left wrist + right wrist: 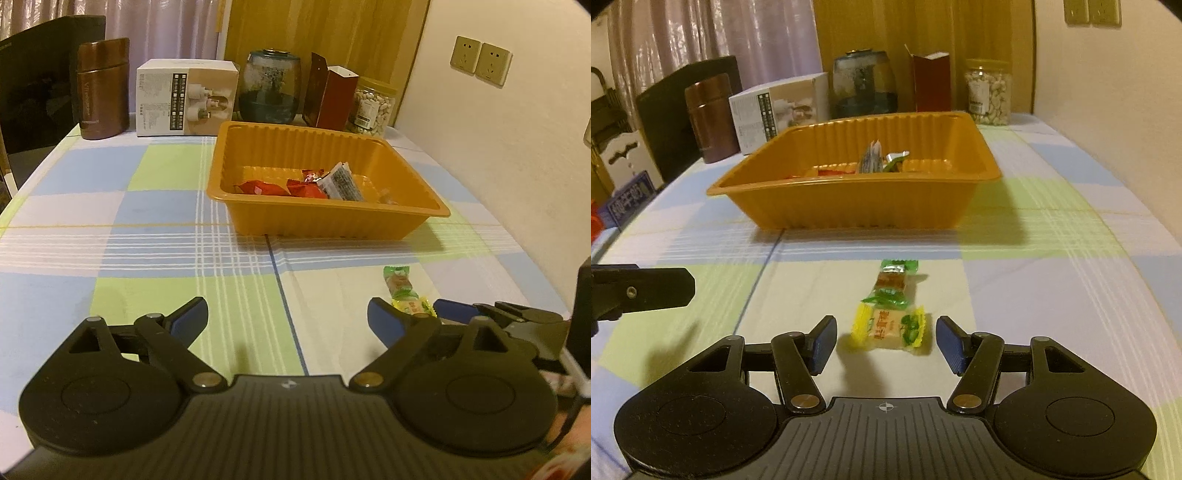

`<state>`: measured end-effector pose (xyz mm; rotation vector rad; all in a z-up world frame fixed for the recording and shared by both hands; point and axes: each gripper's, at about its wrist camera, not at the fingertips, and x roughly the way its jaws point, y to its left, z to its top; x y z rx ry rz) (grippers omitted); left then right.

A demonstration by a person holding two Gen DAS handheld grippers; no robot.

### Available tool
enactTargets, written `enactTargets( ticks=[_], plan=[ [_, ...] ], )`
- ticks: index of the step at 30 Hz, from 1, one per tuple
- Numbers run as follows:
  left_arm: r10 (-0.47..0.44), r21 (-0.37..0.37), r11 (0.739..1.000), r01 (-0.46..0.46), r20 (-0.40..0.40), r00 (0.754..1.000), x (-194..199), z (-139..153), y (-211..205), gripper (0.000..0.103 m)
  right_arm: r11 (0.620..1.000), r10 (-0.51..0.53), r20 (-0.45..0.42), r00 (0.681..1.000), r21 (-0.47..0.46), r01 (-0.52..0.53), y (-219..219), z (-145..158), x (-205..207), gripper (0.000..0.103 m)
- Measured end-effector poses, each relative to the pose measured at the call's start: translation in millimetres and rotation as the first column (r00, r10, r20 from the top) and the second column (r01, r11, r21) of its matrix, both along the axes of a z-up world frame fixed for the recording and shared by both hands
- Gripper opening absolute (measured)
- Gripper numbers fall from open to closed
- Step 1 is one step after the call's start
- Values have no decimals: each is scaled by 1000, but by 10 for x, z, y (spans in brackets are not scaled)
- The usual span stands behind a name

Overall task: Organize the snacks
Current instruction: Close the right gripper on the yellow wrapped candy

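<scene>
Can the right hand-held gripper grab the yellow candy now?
Probably yes. The right hand-held gripper stands open with the yellow candy lying between its fingers on the tablecloth, and nothing blocks the way.

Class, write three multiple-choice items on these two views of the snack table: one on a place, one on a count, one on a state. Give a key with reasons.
1. Where does the yellow-wrapped snack lie?
A. In the orange tray
B. On the tablecloth, between the fingers of the right hand-held gripper
C. On the white box

2. How many wrapped snacks lie on the cloth outside the orange tray?
A. Two
B. Four
C. None

3. How does the left hand-held gripper stand?
A. Shut on a snack
B. Open, holding nothing
C. Shut, empty

Key: 1 B, the pads flank it without touching; 2 A, the yellow one and the green-wrapped snack; 3 B, only cloth shows between its fingers.
</scene>
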<state>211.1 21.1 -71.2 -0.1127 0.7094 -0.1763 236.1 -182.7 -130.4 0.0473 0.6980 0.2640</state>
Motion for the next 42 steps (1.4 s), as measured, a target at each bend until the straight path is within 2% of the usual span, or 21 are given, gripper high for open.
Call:
enactTargets(
  ticks=[7, 13, 15, 17, 26, 36, 42],
  plan=[
    [-6, -14, 1000, 6, -3, 1000, 54, -8, -37, 92, 996, 2, 36, 999, -88, 1, 131, -59, -21, 57],
    [-16, -19, 1000, 16, -7, 1000, 45, -4, -71, 92, 996, -16, 40, 999, -87, 20, 100, -57, -24, 42],
    [-15, -16, 1000, 15, -8, 1000, 44, -5, -74, 92, 995, -14, 43, 999, -95, 18, 102, -50, -36, 31],
    [-15, -16, 1000, 15, -8, 1000, 41, -6, -79, 92, 995, -15, 41, 999, -98, 19, 98, -42, -47, 27],
    [-35, -4, 999, 35, -6, 999, 66, -9, -177, 92, 996, -41, 25, 999, -75, 43, -10, 24, -101, 25],
    [-101, 17, 995, 101, 11, 995, 199, -36, -517, 92, 993, -93, 56, 994, -66, 96, -433, 347, -54, 25],
    [-132, 30, 991, 131, 31, 991, 310, -88, -786, 91, 992, -82, 67, 994, -88, 88, -724, 541, 17, 25]
  ],
)
